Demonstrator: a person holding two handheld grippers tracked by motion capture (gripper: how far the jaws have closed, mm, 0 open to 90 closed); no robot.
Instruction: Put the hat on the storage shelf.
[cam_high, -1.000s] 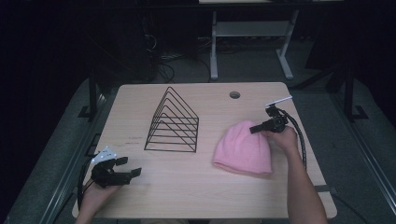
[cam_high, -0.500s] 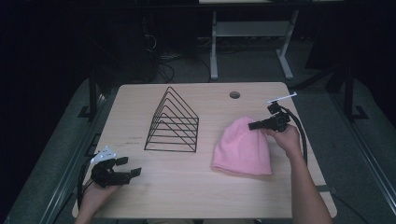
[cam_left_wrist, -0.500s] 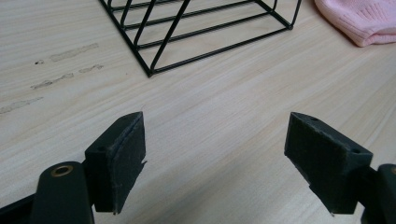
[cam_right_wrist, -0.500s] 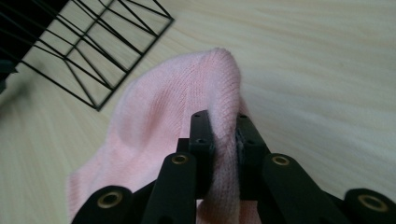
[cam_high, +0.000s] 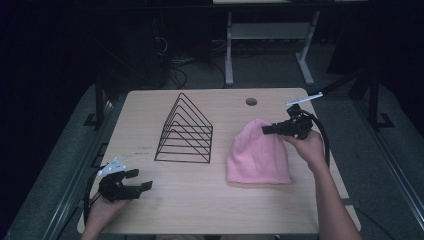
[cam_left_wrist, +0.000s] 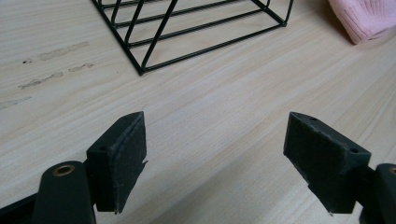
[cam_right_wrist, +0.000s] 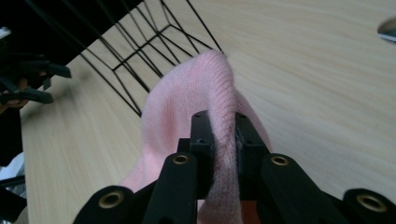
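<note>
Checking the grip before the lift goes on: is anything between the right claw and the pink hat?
Nothing visible. The right claw is shut directly on a fold of the hat, knit pinched between its pads. The wire rack stands apart to the hat's left, and the left claw rests open near the table's front left corner.

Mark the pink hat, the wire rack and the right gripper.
pink hat (cam_high: 257, 157): high view, middle of the knit.
wire rack (cam_high: 186, 131): high view, its triangular wires.
right gripper (cam_right_wrist: 223, 140): right gripper view, between the fingertips pinching the hat.
</note>
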